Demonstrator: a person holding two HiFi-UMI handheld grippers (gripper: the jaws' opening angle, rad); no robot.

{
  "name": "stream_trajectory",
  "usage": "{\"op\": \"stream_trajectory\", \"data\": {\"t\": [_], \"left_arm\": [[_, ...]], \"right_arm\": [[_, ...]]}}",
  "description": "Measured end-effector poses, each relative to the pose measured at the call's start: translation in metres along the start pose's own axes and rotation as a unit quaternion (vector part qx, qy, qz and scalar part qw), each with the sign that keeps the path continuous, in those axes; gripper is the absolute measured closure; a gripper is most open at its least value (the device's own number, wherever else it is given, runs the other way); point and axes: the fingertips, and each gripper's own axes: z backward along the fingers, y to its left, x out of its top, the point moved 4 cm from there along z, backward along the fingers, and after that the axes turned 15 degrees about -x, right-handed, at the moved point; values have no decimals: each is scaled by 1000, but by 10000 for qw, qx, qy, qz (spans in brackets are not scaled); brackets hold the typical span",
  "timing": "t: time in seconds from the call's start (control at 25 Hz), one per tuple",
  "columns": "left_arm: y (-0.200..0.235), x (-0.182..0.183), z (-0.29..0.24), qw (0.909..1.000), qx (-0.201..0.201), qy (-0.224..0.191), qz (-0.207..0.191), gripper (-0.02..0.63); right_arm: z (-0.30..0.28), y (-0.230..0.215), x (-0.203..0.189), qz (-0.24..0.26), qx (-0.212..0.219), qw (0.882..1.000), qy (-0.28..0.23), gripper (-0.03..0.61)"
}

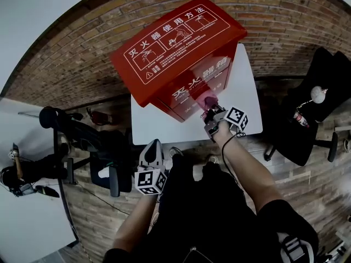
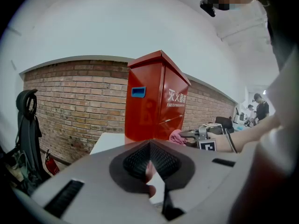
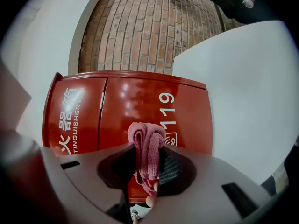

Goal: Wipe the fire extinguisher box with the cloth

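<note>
The right gripper [image 1: 210,112] pinches the pink cloth [image 3: 147,143], apparently against the fire extinguisher box [image 1: 174,44] for wiping; the left gripper [image 1: 153,145], pressed together, hangs back.

All the writing is on the red box [image 1: 181,53]. Its lid, beyond the right gripper [image 1: 210,108], has a white-framed panel headed 灭火器使用方法 over line drawings and a warning triangle. The front, straight ahead of that gripper, reads 灭火器箱 above "FIRE EXTINGUISHER", with "119" just past the cloth [image 3: 147,143] it holds. Both it and the left gripper [image 1: 152,149] wear square black-and-white markers.
</note>
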Motion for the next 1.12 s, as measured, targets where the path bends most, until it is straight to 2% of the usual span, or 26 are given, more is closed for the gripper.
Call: {"op": "stream_trajectory", "data": {"t": [0.48,1.12], "left_arm": [[3,-5,-1,9999,105,-80,83,584],[7,-21,1,9995,245,145,158,584]], "right_arm": [[-18,-41,3,-86,-439,9990,80,471],[-40,-84,4,-199,-788,9966,118,471]]}}
